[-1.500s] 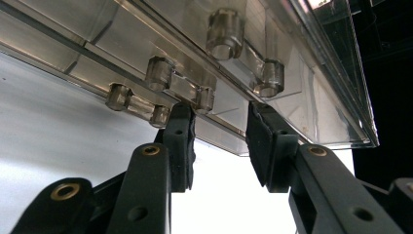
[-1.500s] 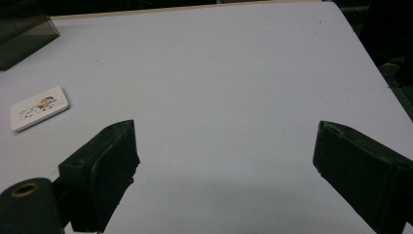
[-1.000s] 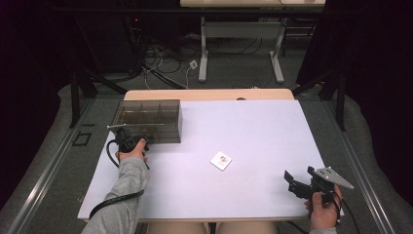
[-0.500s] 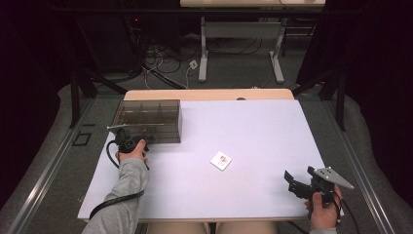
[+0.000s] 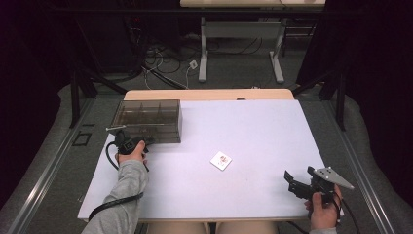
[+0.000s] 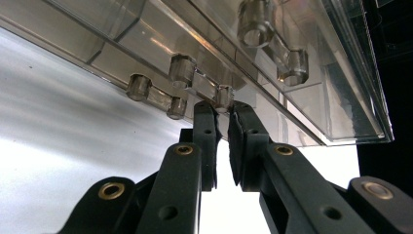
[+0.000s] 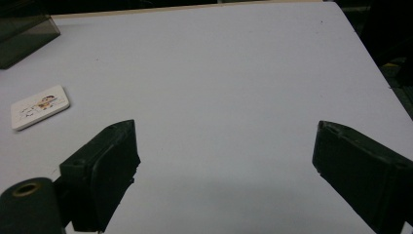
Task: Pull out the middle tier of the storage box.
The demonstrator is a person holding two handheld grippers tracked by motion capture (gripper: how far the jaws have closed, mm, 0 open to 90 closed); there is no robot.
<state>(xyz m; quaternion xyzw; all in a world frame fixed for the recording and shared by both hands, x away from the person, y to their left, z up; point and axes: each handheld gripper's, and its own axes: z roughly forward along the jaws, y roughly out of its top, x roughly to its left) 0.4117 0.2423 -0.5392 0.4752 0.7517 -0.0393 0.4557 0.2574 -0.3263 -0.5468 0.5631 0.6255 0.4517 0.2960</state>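
Box: a smoke-tinted clear plastic compartment box [image 5: 148, 119] sits at the far left corner of the white table top [image 5: 253, 141], lid down; compared with the two earlier high views it has not shifted.
Left gripper: the left gripper [image 6: 223, 114] sits at the box's near face, its black jaws drawn almost together on a small clear hinge-like tab [image 6: 223, 96] on the box's edge; that pinch has held steady over the last second, so the lid is judged about to be lifted, not yet moved.
Right gripper: the right gripper [image 5: 295, 183] hangs well apart from the box at the near right corner, jaws spread wide on nothing; unmoved from before.
Card: a small white square card with a cartoon print [image 5: 221, 160] lies between box and right gripper, untouched.
High view: gives the layout; the pinch itself is too small to read there.
Left gripper view: shows the tab between the pads and the box's inner dividers.
Right gripper view: shows the card's drawing [image 7: 40, 107] and bare table ahead.
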